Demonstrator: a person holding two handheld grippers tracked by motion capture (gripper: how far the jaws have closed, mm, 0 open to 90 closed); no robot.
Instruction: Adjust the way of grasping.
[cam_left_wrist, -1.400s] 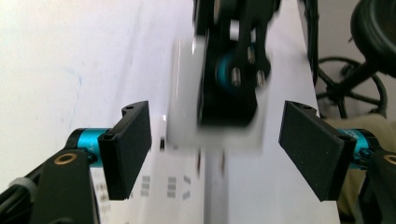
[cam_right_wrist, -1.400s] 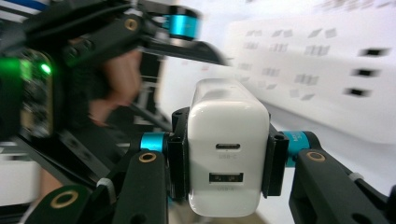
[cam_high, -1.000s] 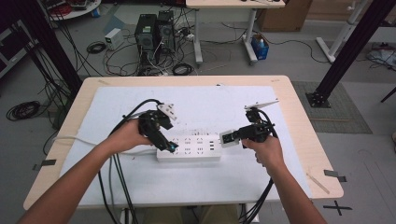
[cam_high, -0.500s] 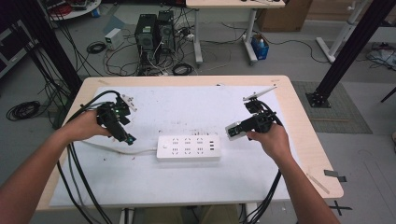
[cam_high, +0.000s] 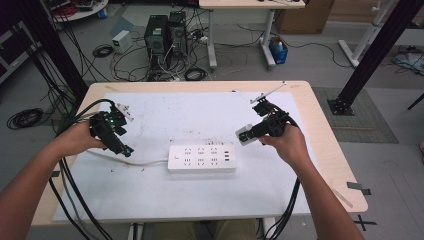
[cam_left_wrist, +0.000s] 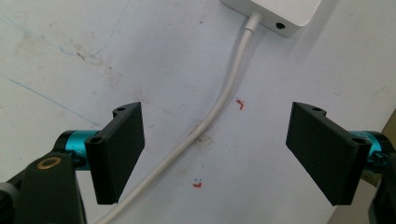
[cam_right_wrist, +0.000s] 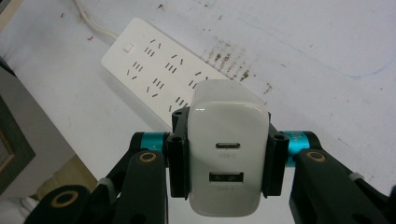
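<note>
Since a second ago the left claw has swung off the power strip to the left of the frame, where it hangs released over the strip's white cord, jaws spread wide to either side of it. Mid-frame on the white surface the strip lies with its long axis left to right. At right, the nearer right claw is clenched on a white USB charger up and right of the strip's USB end; its own view shows the charger's two ports, unreadable from above.
</note>
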